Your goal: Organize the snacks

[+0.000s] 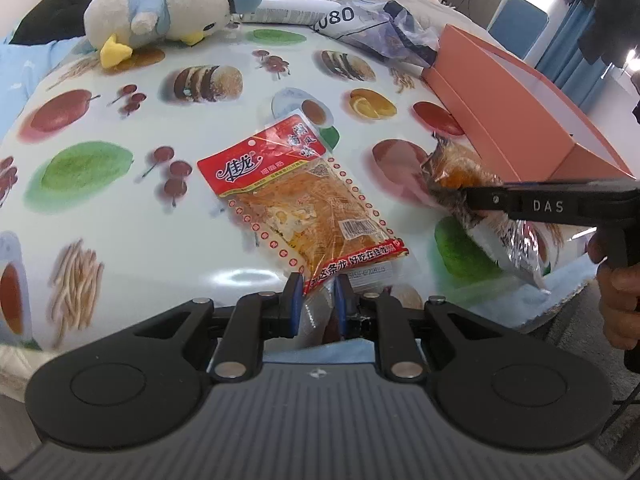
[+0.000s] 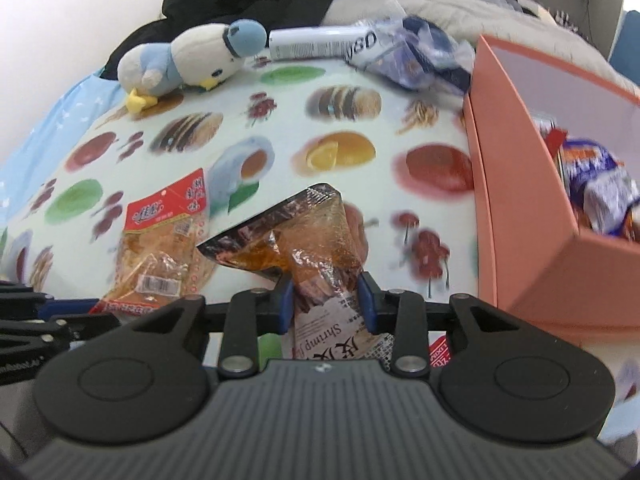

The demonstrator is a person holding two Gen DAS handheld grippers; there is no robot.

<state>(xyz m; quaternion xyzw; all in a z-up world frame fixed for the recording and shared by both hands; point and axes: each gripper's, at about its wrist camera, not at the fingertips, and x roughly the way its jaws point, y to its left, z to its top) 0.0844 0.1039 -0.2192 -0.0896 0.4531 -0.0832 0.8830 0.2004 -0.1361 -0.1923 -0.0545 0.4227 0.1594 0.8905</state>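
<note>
My left gripper (image 1: 316, 292) is shut on the lower edge of a red and clear packet of yellow strips (image 1: 296, 196), which hangs over the fruit-print cloth (image 1: 120, 208). The same red packet (image 2: 160, 248) shows at lower left in the right wrist view. My right gripper (image 2: 326, 296) is shut on a crinkled clear shrimp snack packet (image 2: 304, 240) with orange contents. From the left wrist view that shrimp packet (image 1: 456, 172) hangs just left of an open pink box (image 1: 500, 92). The pink box (image 2: 520, 220) holds several wrapped snacks (image 2: 596, 184).
A blue and white plush bird (image 1: 168, 12) lies at the far edge of the cloth. Beside it are a white tube (image 2: 308, 42) and a crumpled blue wrapper (image 2: 416, 60). Dark clothing and bedding lie behind. A person's hand (image 1: 616, 300) grips the right tool's handle.
</note>
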